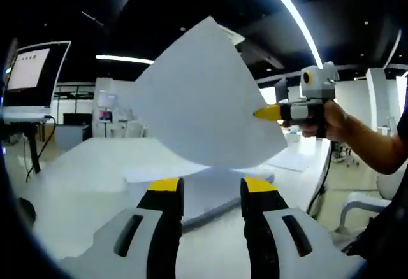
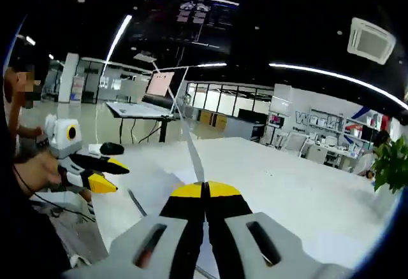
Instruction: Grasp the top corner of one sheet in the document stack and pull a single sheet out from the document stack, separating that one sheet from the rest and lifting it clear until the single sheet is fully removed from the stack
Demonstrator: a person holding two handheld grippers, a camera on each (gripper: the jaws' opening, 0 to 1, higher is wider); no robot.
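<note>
White table (image 1: 89,164), sheet (image 1: 204,94) apparently aloft

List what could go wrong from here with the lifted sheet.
1. The right gripper pinches the sheet only at one edge; a quick pull could make it slip or tear there.
2. The sheet's lower edge hangs close above the document stack, so it may drag and shift the sheets below.
3. The left gripper is open near the stack, not pressing it, so nothing seems to steady it.
</note>
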